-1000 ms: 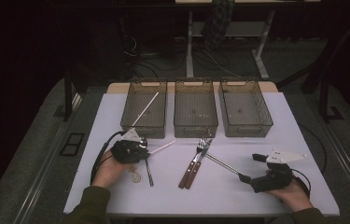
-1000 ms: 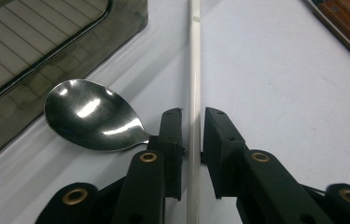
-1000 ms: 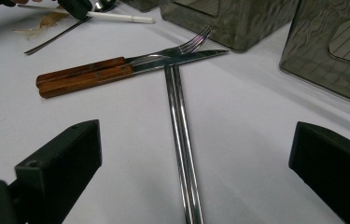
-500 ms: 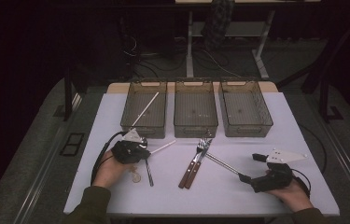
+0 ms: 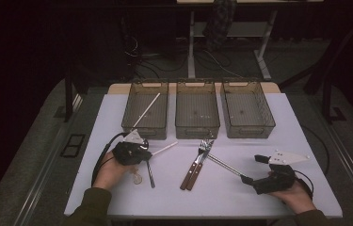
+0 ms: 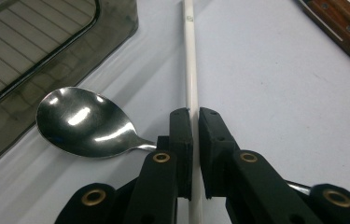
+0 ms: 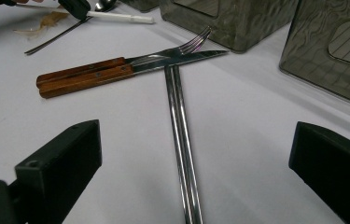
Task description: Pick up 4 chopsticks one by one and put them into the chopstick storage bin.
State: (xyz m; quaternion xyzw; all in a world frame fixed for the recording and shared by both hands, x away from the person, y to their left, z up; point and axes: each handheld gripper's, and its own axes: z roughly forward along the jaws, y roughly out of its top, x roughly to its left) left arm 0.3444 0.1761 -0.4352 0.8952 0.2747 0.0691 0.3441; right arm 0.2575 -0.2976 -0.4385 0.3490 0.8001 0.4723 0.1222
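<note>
Sorting cutlery into the three bins looks barely begun, judging by how things lie: the left bin (image 5: 145,109) holds one white chopstick (image 5: 147,109) leaning on its wall, while the middle bin (image 5: 197,109) and right bin (image 5: 247,108) look bare inside, though their dark mesh makes small items hard to rule out. At the left, the left gripper (image 6: 195,135) has just been closing, and its fingers (image 6: 182,140) now clench the second white stick (image 6: 191,70), which lies flat on the tabletop (image 5: 259,188) just in front of the left bin; lifting and dropping it in is not yet done. A spoon (image 6: 86,122) lies beside those fingers, its handle hidden under the gripper, and a thin dark utensil (image 5: 149,173) and a pale scrap (image 5: 137,178) by the hand are too small to identify. In the middle, a fork (image 7: 189,45) and knife (image 7: 196,55) with wooden handles wait side by side. At the right, the right gripper (image 7: 196,172) has its fingers spread wide, grasping nothing, straddling a pair of steel chopsticks (image 7: 179,130) whose near ends are cut off.
</note>
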